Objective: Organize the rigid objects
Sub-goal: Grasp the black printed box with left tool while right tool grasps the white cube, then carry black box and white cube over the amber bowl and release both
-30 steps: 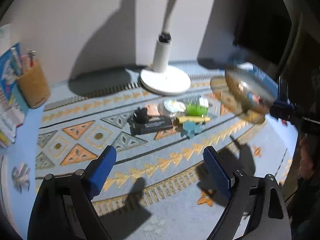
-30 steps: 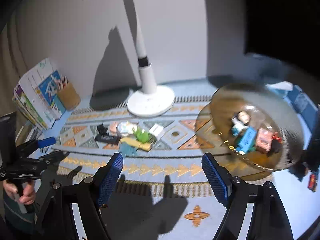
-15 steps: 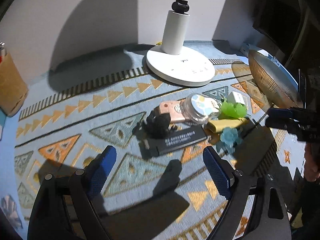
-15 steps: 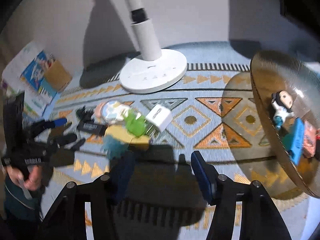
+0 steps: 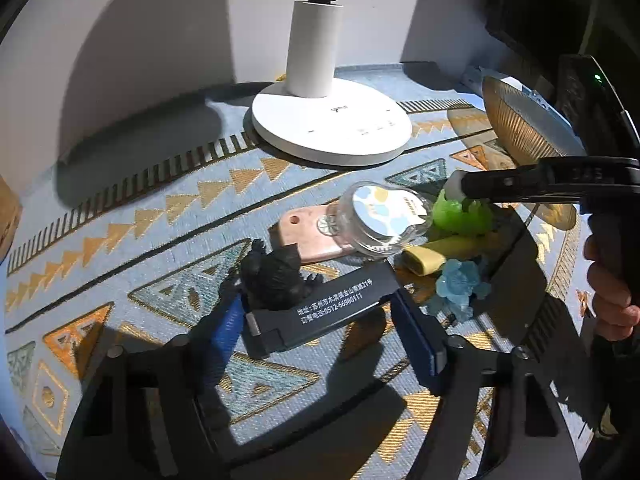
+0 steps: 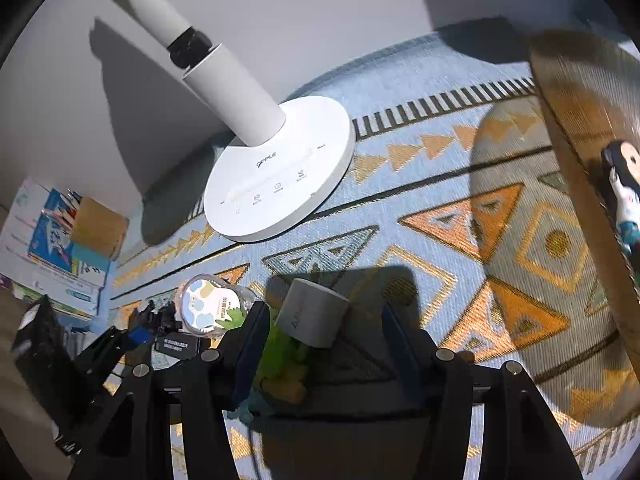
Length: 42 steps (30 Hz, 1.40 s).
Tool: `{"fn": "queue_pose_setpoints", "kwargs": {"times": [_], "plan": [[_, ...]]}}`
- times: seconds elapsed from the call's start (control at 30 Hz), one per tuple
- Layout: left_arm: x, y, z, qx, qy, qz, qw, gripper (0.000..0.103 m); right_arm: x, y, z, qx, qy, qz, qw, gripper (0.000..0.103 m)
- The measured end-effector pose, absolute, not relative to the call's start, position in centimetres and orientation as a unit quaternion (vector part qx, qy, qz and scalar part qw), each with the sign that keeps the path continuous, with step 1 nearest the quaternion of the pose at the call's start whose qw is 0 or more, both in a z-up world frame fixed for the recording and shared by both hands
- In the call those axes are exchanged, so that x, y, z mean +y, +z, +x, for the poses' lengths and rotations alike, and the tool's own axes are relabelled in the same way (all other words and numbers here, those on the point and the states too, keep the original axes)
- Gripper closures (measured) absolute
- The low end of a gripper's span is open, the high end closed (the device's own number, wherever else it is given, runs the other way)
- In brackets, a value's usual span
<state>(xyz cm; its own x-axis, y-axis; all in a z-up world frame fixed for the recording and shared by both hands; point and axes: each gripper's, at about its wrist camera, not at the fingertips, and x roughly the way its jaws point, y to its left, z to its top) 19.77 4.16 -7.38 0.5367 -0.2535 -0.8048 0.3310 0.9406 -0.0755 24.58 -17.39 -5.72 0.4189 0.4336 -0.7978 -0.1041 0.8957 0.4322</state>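
The left gripper [image 5: 320, 316] is sitting low over the patterned mat [image 5: 120, 248] with its blue pads wide apart on either side of a flat black bar printed with white characters [image 5: 324, 310]; the pads are lying near the bar's ends, but whether they are touching it cannot be told, and nothing is being gripped. A small black monster figurine [image 5: 276, 276] is resting against the bar's far edge. Just beyond it a pink flat tag [image 5: 308, 236] is lying partly under a clear round case with a blue and white label [image 5: 384, 212], and beside that a green toy [image 5: 460, 218], a yellow piece [image 5: 436, 252] and a pale blue translucent figure [image 5: 460, 284] are crowding together. The right gripper [image 6: 320, 334] is also standing wide open, its fingers straddling a white cube-shaped charger [image 6: 314, 314] that is leaning on the green toy [image 6: 280, 354], with clear space showing on the right side. A ribbed amber glass plate [image 6: 568, 120] is standing to the right, carrying a small dark-haired doll [image 6: 622, 184]. The white lamp base [image 5: 332, 128] is sitting behind the cluster.
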Motion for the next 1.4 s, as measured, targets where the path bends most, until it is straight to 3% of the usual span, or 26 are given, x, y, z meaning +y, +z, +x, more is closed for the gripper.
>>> {"fn": "queue_pose_setpoints", "kwargs": {"times": [0.07, 0.27, 0.37, 0.43, 0.47, 0.5, 0.57, 0.7, 0.9, 1.17, 1.23, 1.27, 1.4], "plan": [[3.8, -7.4, 19.5, 0.451, -0.171, 0.049, 0.875, 0.047, -16.5, -5.6, 24.7, 0.512, 0.155, 0.141, 0.833, 0.045], [2.7, -7.2, 17.9, 0.465, -0.205, 0.06, 0.859, 0.048, -14.6, -5.6, 24.8, 0.498, 0.13, 0.082, 0.853, 0.048], [2.7, -7.2, 17.8, 0.465, -0.204, 0.043, 0.861, 0.048, -14.4, -5.6, 24.8, 0.488, 0.132, 0.074, 0.859, 0.069], [2.6, -7.2, 17.8, 0.461, -0.199, 0.038, 0.864, 0.048, -14.9, -5.5, 24.8, 0.488, 0.135, 0.081, 0.859, 0.073], [2.5, -7.2, 17.8, 0.46, -0.196, 0.04, 0.865, 0.055, -15.3, -5.4, 24.6, 0.485, 0.13, 0.08, 0.861, 0.073], [2.3, -7.1, 17.7, 0.458, -0.194, 0.042, 0.866, 0.068, -15.6, -5.4, 24.5, 0.483, 0.126, 0.079, 0.863, 0.073], [2.1, -7.1, 17.5, 0.464, -0.204, 0.027, 0.861, 0.077, -16.7, -5.1, 24.0, 0.482, 0.121, 0.085, 0.863, 0.073], [1.1, -7.3, 15.5, 0.468, -0.201, 0.024, 0.86, 0.082, -18.7, -4.8, 22.5, 0.481, 0.122, 0.096, 0.863, 0.073], [0.6, -7.5, 11.3, 0.48, -0.2, 0.007, 0.854, 0.082, -20.7, -4.7, 18.5, 0.488, 0.161, 0.099, 0.852, 0.073], [0.3, -7.7, 8.2, 0.484, -0.176, -0.011, 0.857, 0.081, -19.4, -5.6, 12.2, 0.486, 0.209, -0.023, 0.848, 0.073], [0.0, -7.7, 8.5, 0.48, -0.164, -0.009, 0.862, 0.075, -19.3, -6.4, 11.3, 0.487, 0.216, -0.025, 0.846, 0.073], [-0.3, -7.7, 8.6, 0.476, -0.16, -0.009, 0.865, 0.067, -19.4, -6.5, 11.1, 0.486, 0.217, -0.024, 0.846, 0.073], [-1.5, -7.8, 8.8, 0.467, -0.142, 0.016, 0.873, 0.064, -20.5, -6.7, 10.3, 0.483, 0.222, -0.003, 0.847, 0.068]]}}
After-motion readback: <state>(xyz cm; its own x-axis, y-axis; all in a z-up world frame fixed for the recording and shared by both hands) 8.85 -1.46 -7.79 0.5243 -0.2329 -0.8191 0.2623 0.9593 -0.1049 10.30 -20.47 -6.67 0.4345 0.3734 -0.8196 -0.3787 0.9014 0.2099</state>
